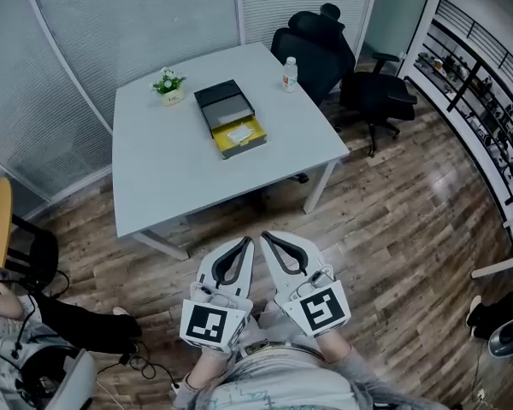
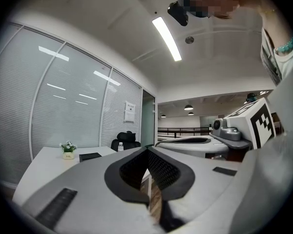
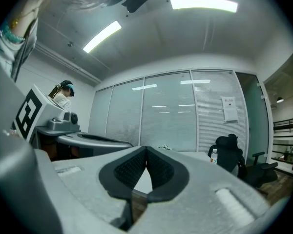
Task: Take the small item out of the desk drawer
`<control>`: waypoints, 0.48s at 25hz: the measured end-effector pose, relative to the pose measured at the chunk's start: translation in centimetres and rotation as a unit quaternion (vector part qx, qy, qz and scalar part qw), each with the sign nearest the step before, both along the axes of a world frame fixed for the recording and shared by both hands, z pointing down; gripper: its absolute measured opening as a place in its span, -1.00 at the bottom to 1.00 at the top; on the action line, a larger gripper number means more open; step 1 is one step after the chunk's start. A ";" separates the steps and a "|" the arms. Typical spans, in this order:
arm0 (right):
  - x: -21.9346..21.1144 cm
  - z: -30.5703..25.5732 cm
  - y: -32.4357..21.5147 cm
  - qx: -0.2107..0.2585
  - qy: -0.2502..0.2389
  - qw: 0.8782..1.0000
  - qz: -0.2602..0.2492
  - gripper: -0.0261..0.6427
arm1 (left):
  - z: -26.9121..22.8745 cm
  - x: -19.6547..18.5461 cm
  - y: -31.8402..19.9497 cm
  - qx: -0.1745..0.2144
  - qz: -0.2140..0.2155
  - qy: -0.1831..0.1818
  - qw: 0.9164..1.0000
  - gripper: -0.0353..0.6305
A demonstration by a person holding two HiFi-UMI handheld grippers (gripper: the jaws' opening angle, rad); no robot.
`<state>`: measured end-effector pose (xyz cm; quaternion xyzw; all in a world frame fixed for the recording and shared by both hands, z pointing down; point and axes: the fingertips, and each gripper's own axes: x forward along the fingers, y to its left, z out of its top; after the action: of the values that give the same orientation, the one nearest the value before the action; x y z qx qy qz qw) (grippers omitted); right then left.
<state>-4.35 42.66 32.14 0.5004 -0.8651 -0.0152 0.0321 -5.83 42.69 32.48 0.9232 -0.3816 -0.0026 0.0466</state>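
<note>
Office table (image 1: pixel 154 178) bears the open yellow drawer (image 1: pixel 216 138) while left gripper (image 1: pixel 247 242) and right gripper (image 1: pixel 266 236) hang well back, jaws closed on nothing, seemingly ahead of the approach.

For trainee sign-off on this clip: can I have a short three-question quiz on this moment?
1. True or false: the yellow drawer on the white table is pulled open.
2. Which item stands on the table corner nearest the black office chair?
3. Fill in: the left gripper and the right gripper both have their jaws ____.
Key: 1 true; 2 the plastic bottle; 3 shut.
</note>
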 end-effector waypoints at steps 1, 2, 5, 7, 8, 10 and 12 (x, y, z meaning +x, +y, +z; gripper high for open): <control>0.2 0.1 0.0 -0.002 -0.002 1.000 -0.001 -0.91 | 0.1 0.1 0.0 -0.003 -0.002 -0.001 1.000 -0.90; 0.4 0.2 0.0 -0.004 -0.005 1.000 -0.001 -0.91 | 0.2 0.3 0.1 -0.006 -0.003 -0.002 1.000 -0.90; 1.0 0.2 -0.2 -0.005 -0.008 1.000 -0.001 -0.91 | 0.6 0.4 -0.1 -0.011 -0.006 -0.002 1.000 -0.90; 1.2 0.3 -0.5 -0.005 -0.009 1.000 0.000 -0.91 | 0.9 0.3 -0.7 -0.012 -0.009 -0.001 1.000 -0.90; 1.3 0.4 -0.9 -0.006 -0.009 1.000 0.002 -0.91 | 1.1 0.2 -1.1 -0.013 -0.010 0.001 1.000 -0.90; 1.6 0.7 -1.9 -0.006 -0.002 1.000 0.007 -0.91 | 1.3 0.0 -2.3 -0.015 -0.011 0.003 1.000 -0.90; 1.7 0.8 -3.4 0.001 0.005 1.000 0.012 -0.91 | 1.5 -0.1 -3.8 -0.015 -0.010 0.005 1.000 -0.90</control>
<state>-2.70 39.27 32.91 0.5105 -0.8590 -0.0184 0.0355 -5.96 38.90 33.94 0.9184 -0.3907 -0.0021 0.0623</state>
